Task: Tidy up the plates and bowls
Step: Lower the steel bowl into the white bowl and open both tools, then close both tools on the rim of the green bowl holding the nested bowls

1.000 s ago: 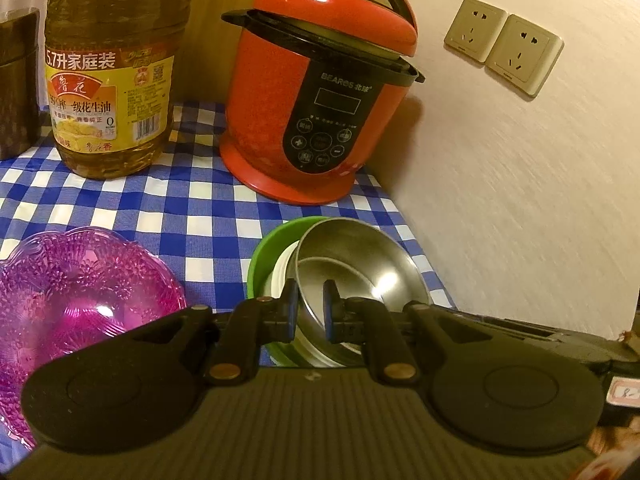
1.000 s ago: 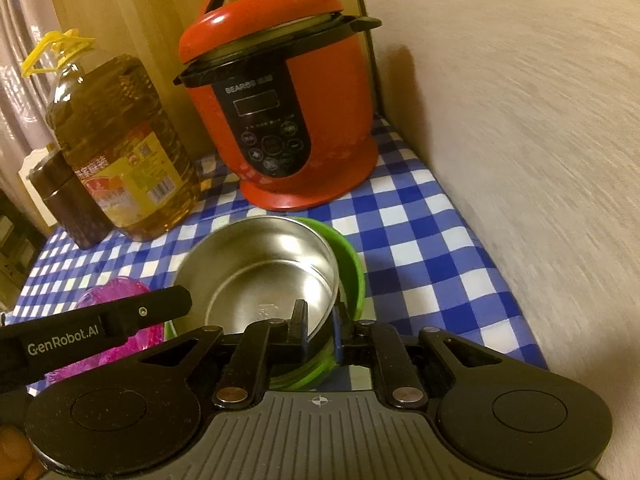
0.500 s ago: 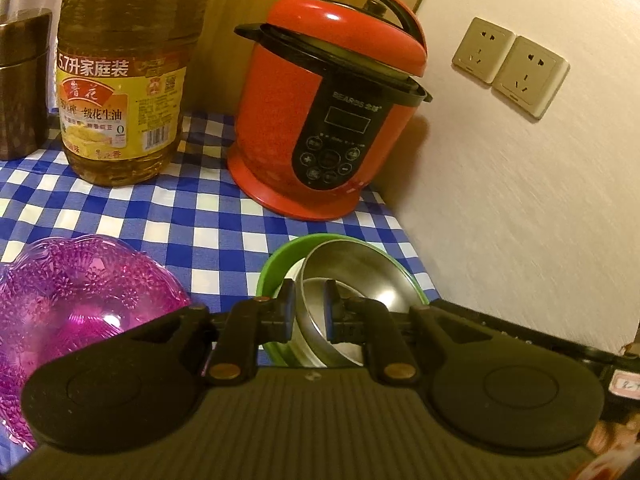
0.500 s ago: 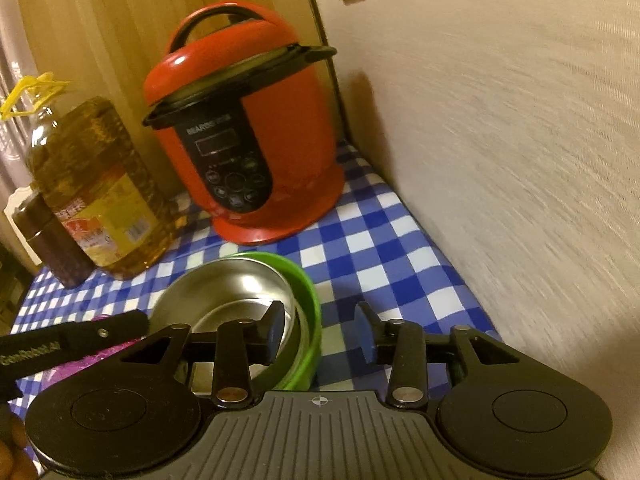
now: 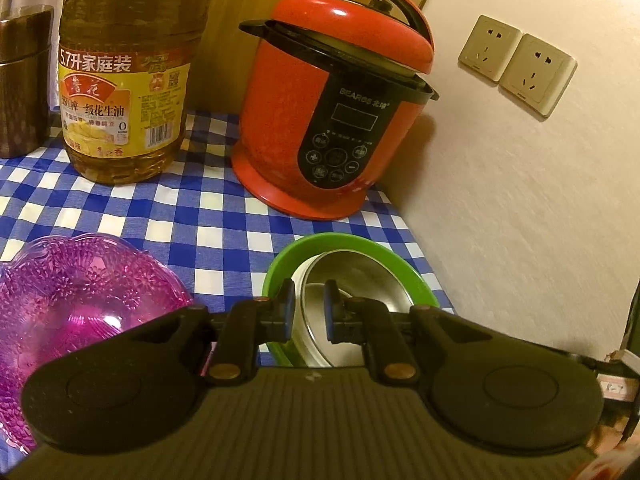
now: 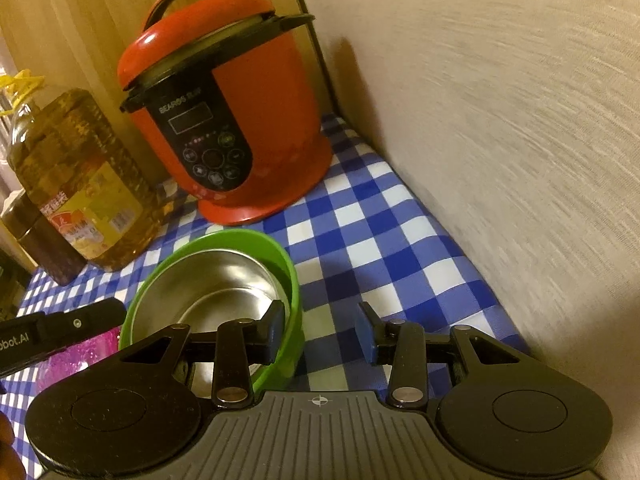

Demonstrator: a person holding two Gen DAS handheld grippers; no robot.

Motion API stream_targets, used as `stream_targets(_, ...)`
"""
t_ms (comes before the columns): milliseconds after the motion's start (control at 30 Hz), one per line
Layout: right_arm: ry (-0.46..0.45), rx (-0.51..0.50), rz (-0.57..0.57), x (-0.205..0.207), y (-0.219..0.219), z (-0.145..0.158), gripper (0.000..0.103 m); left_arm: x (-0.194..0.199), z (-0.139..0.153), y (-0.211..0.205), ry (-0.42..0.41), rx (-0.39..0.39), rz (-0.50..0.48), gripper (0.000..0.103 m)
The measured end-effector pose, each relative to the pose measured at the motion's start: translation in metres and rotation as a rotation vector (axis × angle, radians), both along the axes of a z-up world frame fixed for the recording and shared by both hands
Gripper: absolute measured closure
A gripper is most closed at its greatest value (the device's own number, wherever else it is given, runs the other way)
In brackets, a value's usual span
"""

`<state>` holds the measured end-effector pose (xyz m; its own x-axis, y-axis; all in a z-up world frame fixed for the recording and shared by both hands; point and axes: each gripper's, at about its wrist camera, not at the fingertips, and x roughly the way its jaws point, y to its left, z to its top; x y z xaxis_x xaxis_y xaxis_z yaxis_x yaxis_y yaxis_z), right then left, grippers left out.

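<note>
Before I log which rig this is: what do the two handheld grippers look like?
Both match: the left gripper and right gripper have grey ribbed bodies, round black side discs, black linkage arms with brass-coloured pivot pins, and blue-faced finger pads. The right has a small crosshair mark; the left gripper's side shows white "bot.AI" lettering. No cables or sleeves are visible.

The steel bowl [image 6: 208,292] is bare metal, brushed and softly reflective, nested in a green bowl [image 6: 290,280] of smooth, glossy plastic. The purple bowl [image 5: 76,304] looks like clear moulded plastic or glass — embossed, glittering. Beneath them lies a checked tablecloth [image 5: 168,216], matt cloth. The red cooker [image 5: 320,120] has a glossy shell — its control panel dark and sleek. The wall [image 6: 520,120] looks rough and matt.
</note>
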<state>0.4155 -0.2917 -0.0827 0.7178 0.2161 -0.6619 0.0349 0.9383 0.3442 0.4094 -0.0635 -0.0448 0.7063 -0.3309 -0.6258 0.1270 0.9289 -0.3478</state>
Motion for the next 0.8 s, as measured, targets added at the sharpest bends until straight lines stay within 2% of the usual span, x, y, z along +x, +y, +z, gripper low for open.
stream_targets(133,0.003,0.008,0.003,0.000,0.000,0.001,0.063,0.001,-0.002,0.003,0.002,0.004,0.012,0.086)
stream_targets(300,0.005,0.012,-0.002,-0.001,0.000,0.001,0.063,0.006,-0.006,0.011,0.012,-0.016,0.037,0.085)
stream_targets(533,0.003,0.026,0.006,0.000,0.001,0.002,0.063,0.018,-0.022,0.030,0.053,-0.175,0.061,0.085)
stream_targets(667,0.007,0.031,0.012,0.001,0.001,0.001,0.063,0.025,-0.031,0.046,0.089,-0.295,0.079,0.085)
stream_targets(800,0.009,0.036,0.009,0.002,0.001,0.001,0.063,0.029,-0.032,0.048,0.090,-0.287,0.065,0.076)
